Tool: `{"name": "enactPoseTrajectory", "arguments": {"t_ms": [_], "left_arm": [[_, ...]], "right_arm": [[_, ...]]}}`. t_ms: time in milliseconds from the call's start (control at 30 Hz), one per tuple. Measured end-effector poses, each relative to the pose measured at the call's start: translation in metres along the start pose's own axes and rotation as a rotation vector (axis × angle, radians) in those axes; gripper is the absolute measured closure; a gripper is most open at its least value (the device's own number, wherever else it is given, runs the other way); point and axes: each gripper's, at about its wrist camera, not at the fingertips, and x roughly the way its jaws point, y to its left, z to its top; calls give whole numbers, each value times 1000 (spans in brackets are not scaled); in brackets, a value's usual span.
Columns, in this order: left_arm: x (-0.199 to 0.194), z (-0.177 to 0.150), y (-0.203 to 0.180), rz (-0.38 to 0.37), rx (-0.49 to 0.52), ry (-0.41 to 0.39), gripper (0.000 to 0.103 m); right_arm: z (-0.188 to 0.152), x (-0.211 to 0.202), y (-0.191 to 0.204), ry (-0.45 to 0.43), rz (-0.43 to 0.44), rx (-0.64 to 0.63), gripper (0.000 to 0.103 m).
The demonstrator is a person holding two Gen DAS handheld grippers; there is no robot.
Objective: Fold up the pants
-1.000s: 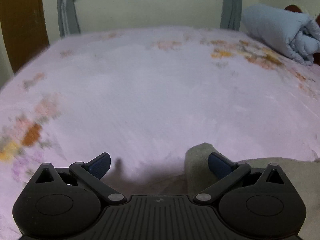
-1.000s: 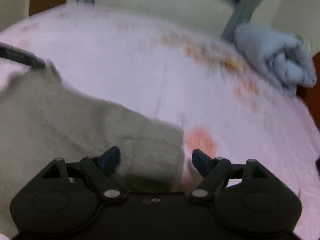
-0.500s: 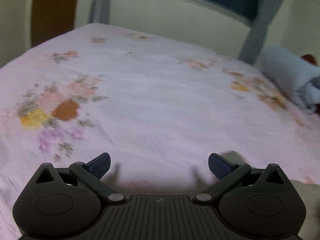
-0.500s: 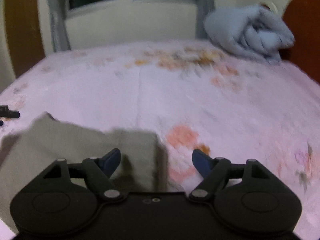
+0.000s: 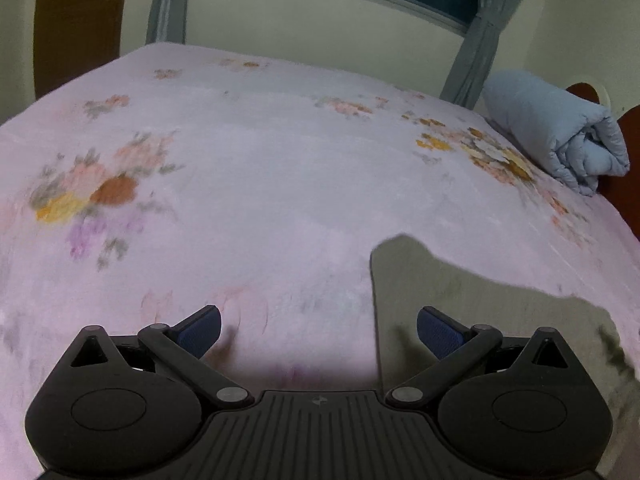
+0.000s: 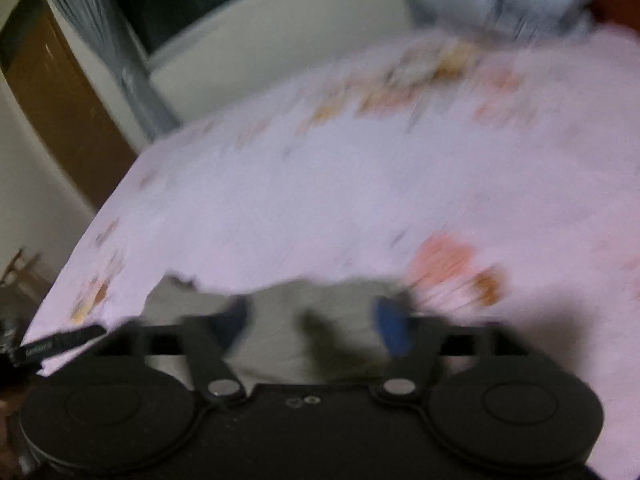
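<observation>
The grey-green pants (image 5: 480, 304) lie flat on the pink floral bed sheet (image 5: 260, 184), at the lower right of the left wrist view. My left gripper (image 5: 318, 330) is open and empty just above the sheet, its right finger over the pants' left edge. In the blurred right wrist view the pants (image 6: 312, 320) lie right under my right gripper (image 6: 316, 322), which is open and holds nothing. The left gripper's body (image 6: 48, 346) shows at the left edge of that view.
A rolled light-blue blanket (image 5: 560, 132) lies at the bed's far right by a dark red headboard (image 5: 628, 184). Beyond the bed are a wall, a window with grey curtains (image 5: 476, 40) and a brown door (image 5: 76, 24). The bed's left edge drops off in the right wrist view (image 6: 76, 256).
Both grippers have swung over the bed with open jaws. The left view now has the pants' edge under its right finger. The right gripper has moved fast, its view is blurred.
</observation>
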Motion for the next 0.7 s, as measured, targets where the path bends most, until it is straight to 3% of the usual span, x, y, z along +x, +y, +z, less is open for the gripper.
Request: {"name": "enactPoseTrajectory", "arguments": {"t_ms": [267, 367, 533, 700], "left_arm": [[-20, -41, -7, -147, -84, 38, 0], [-13, -49, -6, -197, -146, 66, 0], [7, -54, 4, -264, -230, 105, 0], [35, -47, 22, -392, -344, 128, 0]], "right_arm": [[-43, -16, -91, 71, 182, 368, 24], [-59, -6, -98, 113, 247, 433, 25], [-69, 20, -95, 164, 287, 482, 24], [-64, 42, -94, 196, 324, 512, 18]]}}
